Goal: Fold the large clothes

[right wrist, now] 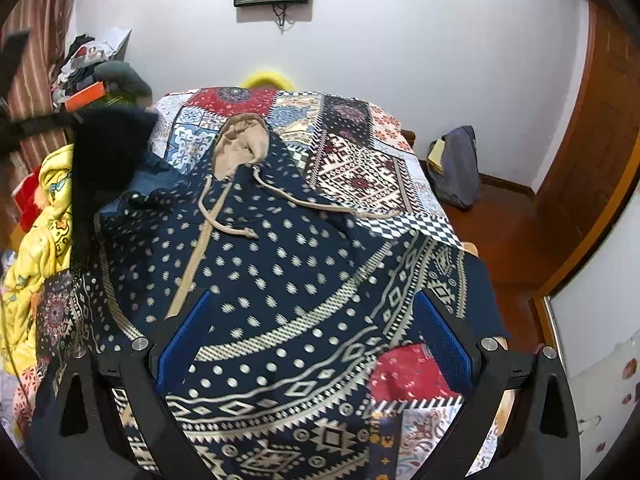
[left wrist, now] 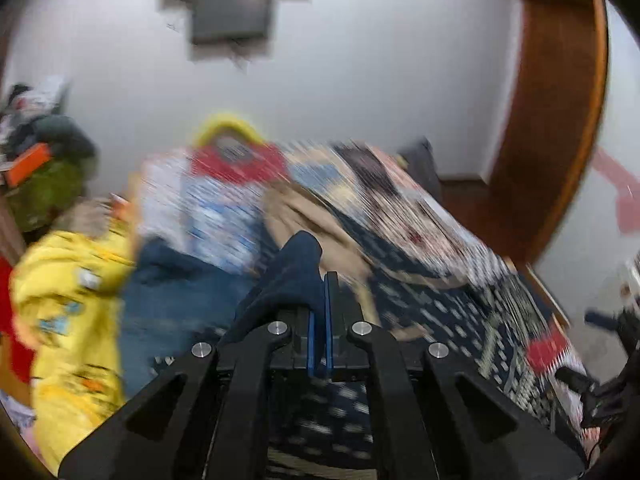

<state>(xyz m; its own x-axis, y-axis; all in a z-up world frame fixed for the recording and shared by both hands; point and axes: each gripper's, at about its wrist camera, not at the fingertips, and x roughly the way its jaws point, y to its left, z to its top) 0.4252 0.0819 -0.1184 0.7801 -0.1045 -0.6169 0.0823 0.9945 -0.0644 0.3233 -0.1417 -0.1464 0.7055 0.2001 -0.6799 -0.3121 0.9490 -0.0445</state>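
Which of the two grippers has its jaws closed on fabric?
The left gripper: its jaws pinch dark navy cloth. The right gripper hangs open above the patterned hoodie.

Both wrist cams look down-fwd, close over the patterned bedspread (right wrist: pixel 360 168) they share.

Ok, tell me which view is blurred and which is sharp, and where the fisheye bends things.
Left wrist view: heavy motion smear across the patterned bedspread and yellow garment, though the left claw, shut on dark blue cloth, stays crisp. Right wrist view: sharp; dotted hoodie and drawstrings readable. Both views: the wooden door frame bows at the rim.
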